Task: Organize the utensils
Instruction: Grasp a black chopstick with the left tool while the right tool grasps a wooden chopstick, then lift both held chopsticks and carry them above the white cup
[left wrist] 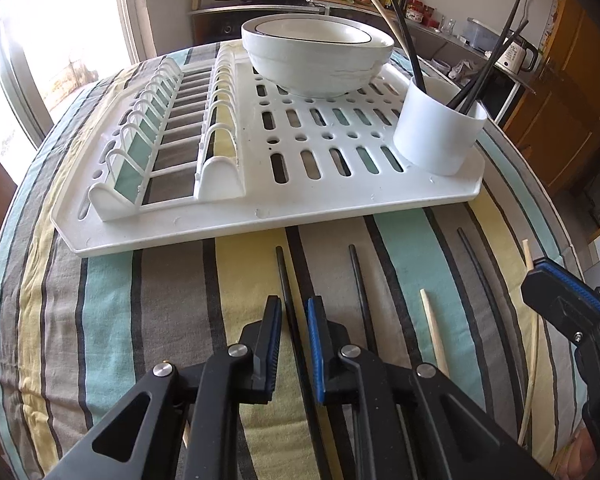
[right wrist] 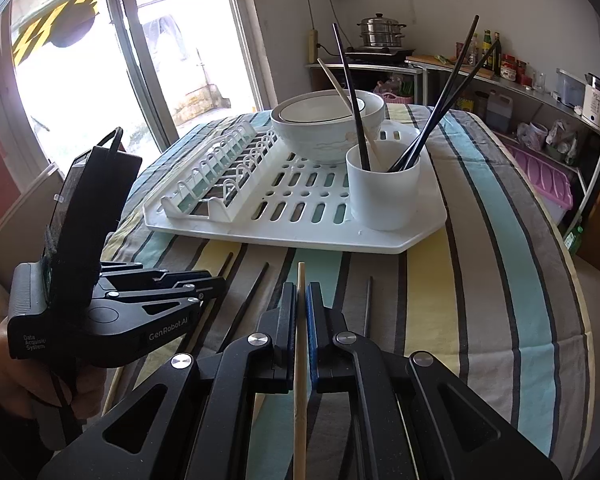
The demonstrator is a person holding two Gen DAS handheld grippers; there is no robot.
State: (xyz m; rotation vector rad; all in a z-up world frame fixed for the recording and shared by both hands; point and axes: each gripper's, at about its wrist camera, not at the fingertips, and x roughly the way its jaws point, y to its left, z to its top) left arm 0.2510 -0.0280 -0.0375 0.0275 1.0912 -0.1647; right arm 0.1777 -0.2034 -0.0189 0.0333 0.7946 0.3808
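My left gripper (left wrist: 294, 312) hovers low over the striped cloth with its jaws a little apart. A black chopstick (left wrist: 288, 280) lies on the cloth between the pads, which do not press on it. My right gripper (right wrist: 301, 294) is shut on a wooden chopstick (right wrist: 300, 360) that sticks out past the fingertips; in the left wrist view this right gripper (left wrist: 548, 276) sits at the right edge. The white cup (left wrist: 436, 136) (right wrist: 384, 196) on the drying rack (left wrist: 260, 208) (right wrist: 300, 234) holds several black chopsticks and one wooden one.
A white bowl (left wrist: 320, 60) (right wrist: 324, 136) sits on the rack behind the cup. More chopsticks lie loose on the cloth: two black ones (left wrist: 360, 300) (left wrist: 480, 280) and a wooden one (left wrist: 434, 332). The left gripper (right wrist: 216, 286) is at the left of the right wrist view.
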